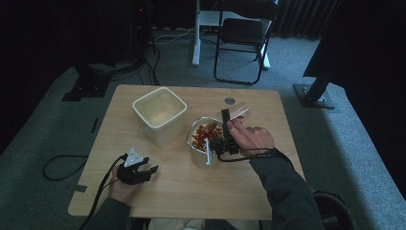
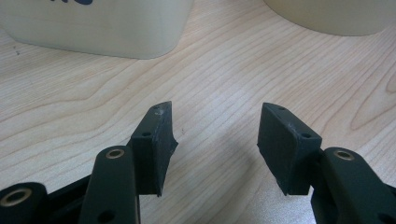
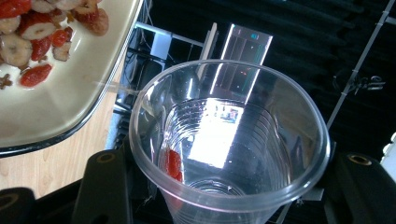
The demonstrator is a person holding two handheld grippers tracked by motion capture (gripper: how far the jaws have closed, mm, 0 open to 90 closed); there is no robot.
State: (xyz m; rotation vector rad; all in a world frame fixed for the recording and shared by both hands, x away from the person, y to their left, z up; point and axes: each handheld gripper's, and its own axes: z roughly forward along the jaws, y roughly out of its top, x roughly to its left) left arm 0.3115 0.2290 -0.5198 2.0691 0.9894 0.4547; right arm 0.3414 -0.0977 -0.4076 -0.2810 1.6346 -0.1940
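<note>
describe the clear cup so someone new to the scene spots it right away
On the wooden table, find the round bowl of red and pale pieces right of the square cream tub. The clear plastic cup is tipped at its far rim, clamped in the right gripper, the one see-through container.

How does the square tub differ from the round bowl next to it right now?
The square tub looks empty inside; the round bowl holds red and pale food pieces. The tub has rounded corners and stands apart from both grippers; the bowl is circular, with the right gripper holding a clear cup tipped beside it. Both are cream-coloured and stand on the table.
</note>
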